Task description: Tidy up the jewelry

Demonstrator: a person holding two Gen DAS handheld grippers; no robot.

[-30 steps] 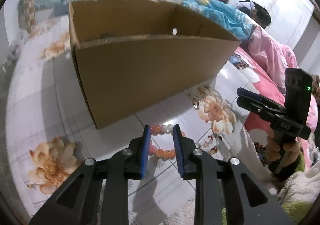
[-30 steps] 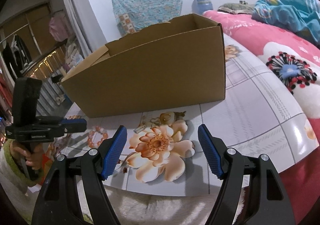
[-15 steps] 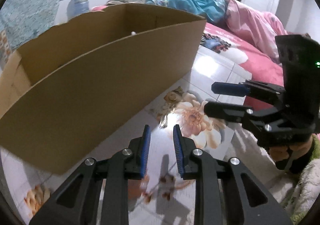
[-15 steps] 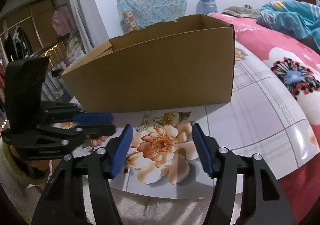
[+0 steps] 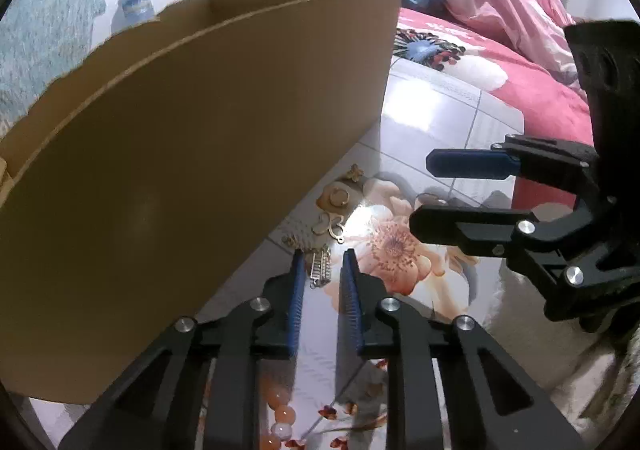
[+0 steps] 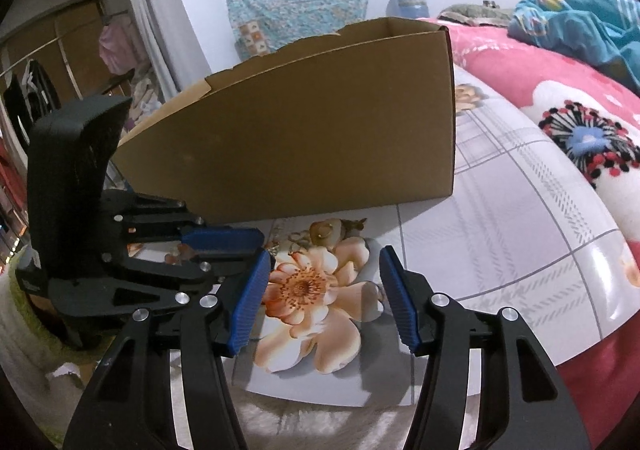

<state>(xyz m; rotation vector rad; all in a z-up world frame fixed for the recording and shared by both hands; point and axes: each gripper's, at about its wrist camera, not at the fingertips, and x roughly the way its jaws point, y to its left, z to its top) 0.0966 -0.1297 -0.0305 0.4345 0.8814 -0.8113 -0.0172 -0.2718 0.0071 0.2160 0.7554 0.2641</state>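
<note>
Your left gripper (image 5: 322, 280) is nearer: clip (image 5: 320, 265) sits dead between its fingers, long axis along them, just closed in narrow, not pinching; right gripper (image 6: 322, 290) spread, empty.

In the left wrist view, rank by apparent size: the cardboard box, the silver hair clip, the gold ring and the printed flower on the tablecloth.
1. Cardboard box, by far the largest.
2. Printed flower.
3. Silver hair clip.
4. Gold ring, though it lies farther from the camera than the clip, so those two are uncertain.
</note>
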